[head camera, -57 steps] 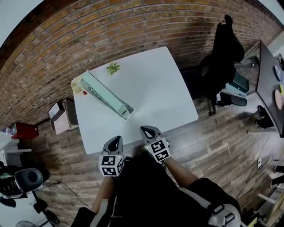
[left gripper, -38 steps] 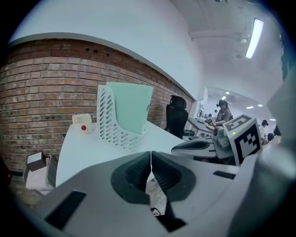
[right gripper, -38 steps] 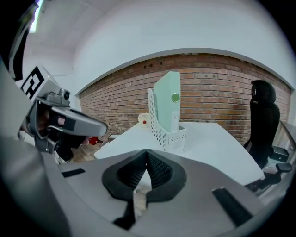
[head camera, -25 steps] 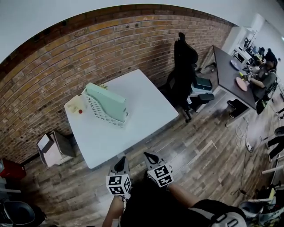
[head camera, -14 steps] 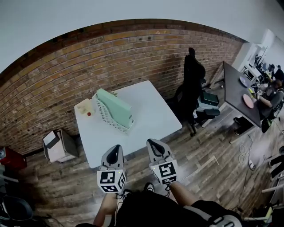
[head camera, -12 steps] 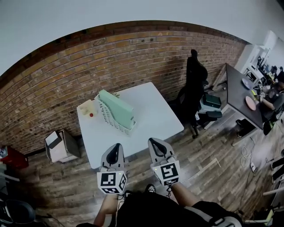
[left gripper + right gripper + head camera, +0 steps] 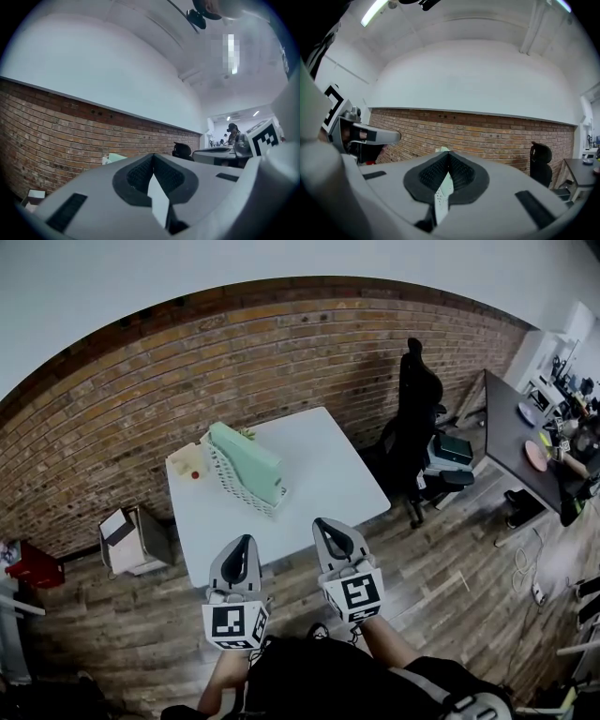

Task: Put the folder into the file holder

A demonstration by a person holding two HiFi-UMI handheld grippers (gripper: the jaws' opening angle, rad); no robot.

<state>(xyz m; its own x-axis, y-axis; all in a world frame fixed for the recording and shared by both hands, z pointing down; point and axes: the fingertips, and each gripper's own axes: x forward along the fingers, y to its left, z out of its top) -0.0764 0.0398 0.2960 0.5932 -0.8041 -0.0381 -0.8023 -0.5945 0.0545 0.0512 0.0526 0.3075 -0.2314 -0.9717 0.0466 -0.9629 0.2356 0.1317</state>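
Well ahead of the left claw [image 7: 243,541] and in line with it: a mint-green folder [image 7: 247,463], plain and slab-like, standing on edge inside a white mesh holder [image 7: 223,486]. From the right claw [image 7: 322,523], ahead and to the left. Holder set toward the far left part of a square white surface [image 7: 323,470].

Both claws level and side by side over the wood floor [image 7: 431,568], short of the near edge of the surface. Each pressed together, ribbed pads [image 7: 140,174] meeting at the tips.

Between claws and holder: only a stretch of the white top.

Just beyond the holder, at the far left corner: a small red item [image 7: 195,474] on something pale, too small to identify. Behind everything, a brick wall [image 7: 141,381]. Ahead and right of the right claw, beside the surface: a black chair [image 7: 413,418]. Further right, a dark desk [image 7: 511,423]. Left of the left claw, on the floor: a box [image 7: 131,538], and further left a red crate [image 7: 33,563].
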